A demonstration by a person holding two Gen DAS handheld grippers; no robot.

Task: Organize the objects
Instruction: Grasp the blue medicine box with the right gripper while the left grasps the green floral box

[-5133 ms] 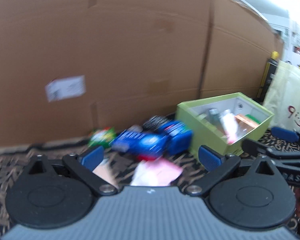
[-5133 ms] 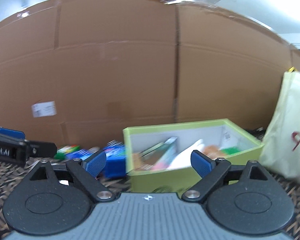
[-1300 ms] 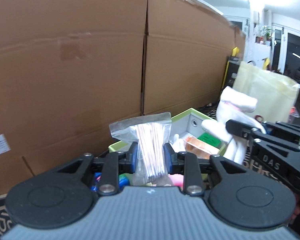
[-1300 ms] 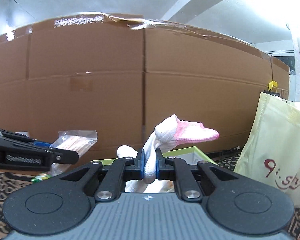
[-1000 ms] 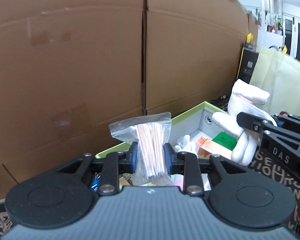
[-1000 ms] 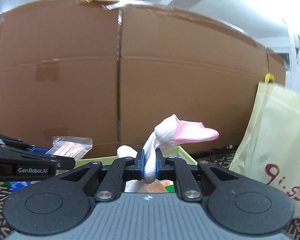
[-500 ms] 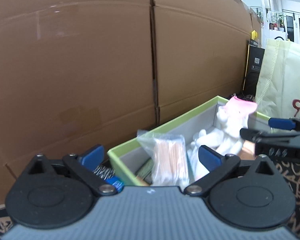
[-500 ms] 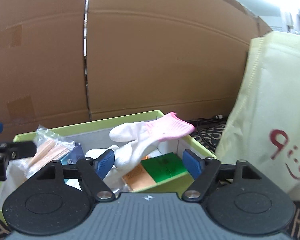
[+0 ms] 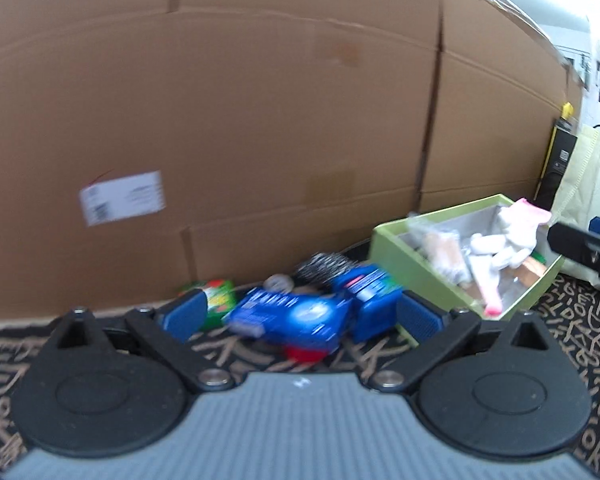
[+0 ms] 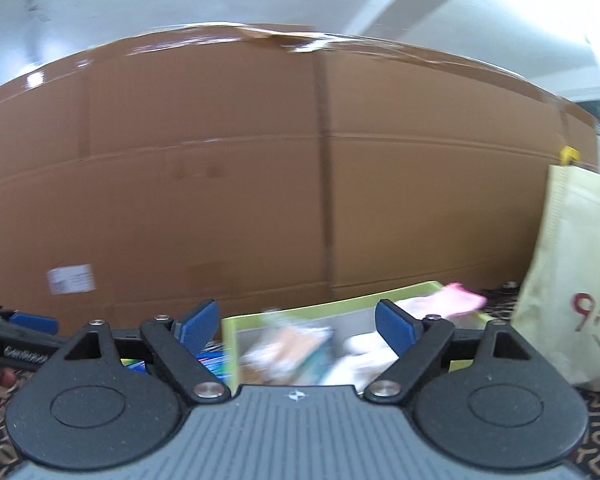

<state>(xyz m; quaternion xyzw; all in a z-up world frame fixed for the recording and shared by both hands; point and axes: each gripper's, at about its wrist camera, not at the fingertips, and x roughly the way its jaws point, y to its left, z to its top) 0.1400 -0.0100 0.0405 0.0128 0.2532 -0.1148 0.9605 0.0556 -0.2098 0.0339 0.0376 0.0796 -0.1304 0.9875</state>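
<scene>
Both tools, left tool (image 9: 298,314) and right tool (image 10: 296,326), now spread empty; the toothpick bag (image 9: 444,254) and white glove (image 9: 504,242) lie in the green box (image 9: 396,258). Motion blur hides the box's other contents.

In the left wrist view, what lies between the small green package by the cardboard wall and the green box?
Between the green package and the green box lie blue packages and a dark, metallic-looking thing, too blurred to name. The left wrist view shows this.
</scene>
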